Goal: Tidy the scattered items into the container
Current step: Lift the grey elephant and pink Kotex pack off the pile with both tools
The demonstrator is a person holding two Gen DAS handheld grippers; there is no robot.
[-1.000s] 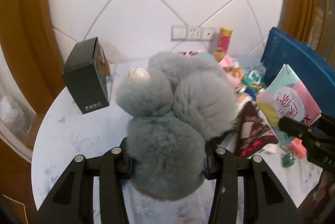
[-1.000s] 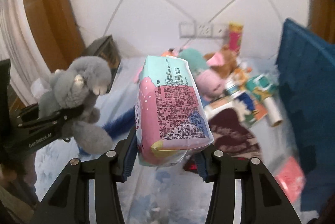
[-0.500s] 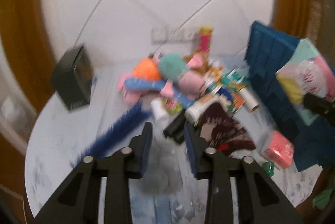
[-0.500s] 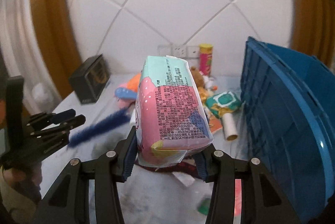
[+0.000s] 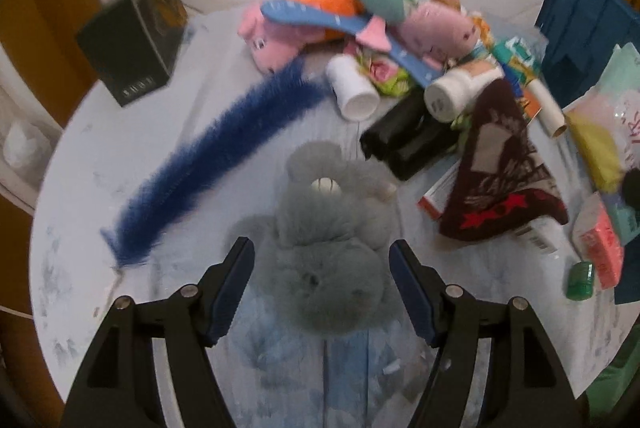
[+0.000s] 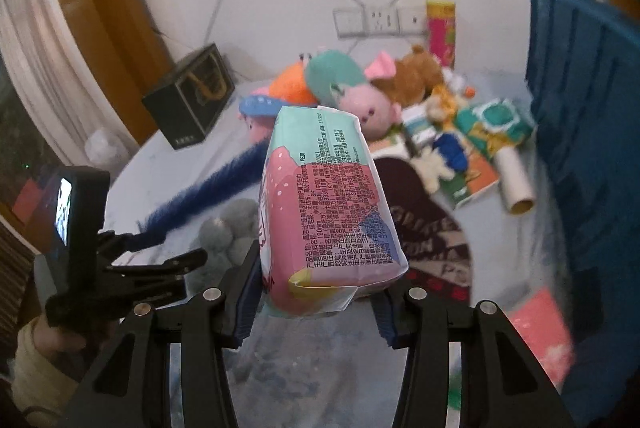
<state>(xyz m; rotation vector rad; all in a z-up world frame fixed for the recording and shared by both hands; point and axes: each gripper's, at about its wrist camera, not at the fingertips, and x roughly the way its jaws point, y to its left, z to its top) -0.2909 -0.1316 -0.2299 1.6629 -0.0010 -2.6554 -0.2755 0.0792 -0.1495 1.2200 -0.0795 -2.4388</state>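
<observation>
Blurring softens the fluffy grey plush toy (image 5: 324,252) lying between the wide-spread left gripper (image 5: 322,270); right gripper (image 6: 316,302) clamps a glossy plastic pack (image 6: 328,212), its base hidden.

1. Your right gripper's pastel packet (image 6: 328,204) hides the table middle and part of the grey plush toy (image 6: 230,236).
2. The blue crate (image 6: 580,148) is cut off by the right edge.
3. Motion blur smears the blue fluffy duster (image 5: 216,156).
4. The packet's small print is unreadable.
</observation>
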